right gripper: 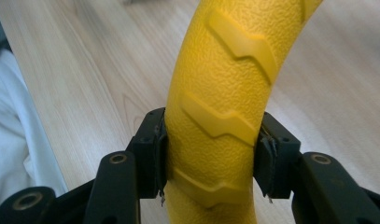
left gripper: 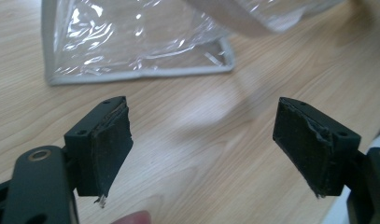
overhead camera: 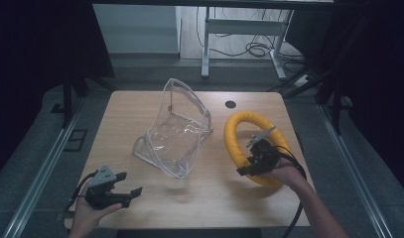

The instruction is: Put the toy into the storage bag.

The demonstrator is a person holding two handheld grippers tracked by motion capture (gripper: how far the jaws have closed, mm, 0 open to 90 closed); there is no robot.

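1. Yellow ring (right gripper: 215,107) sits clamped between the right gripper (right gripper: 211,154) fingers, at the bench (overhead camera: 140,106) right side.
2. Left gripper (left gripper: 201,144) fingers gape wide, holding nothing, near the clear bag (overhead camera: 177,131).
3. Risk: the ring's rounded surface could let it twist and slip from the grip.

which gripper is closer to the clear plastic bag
Left. The left gripper sits open at the near left, just short of the clear plastic bag. The right gripper is clamped on the yellow ring, right of the bag.
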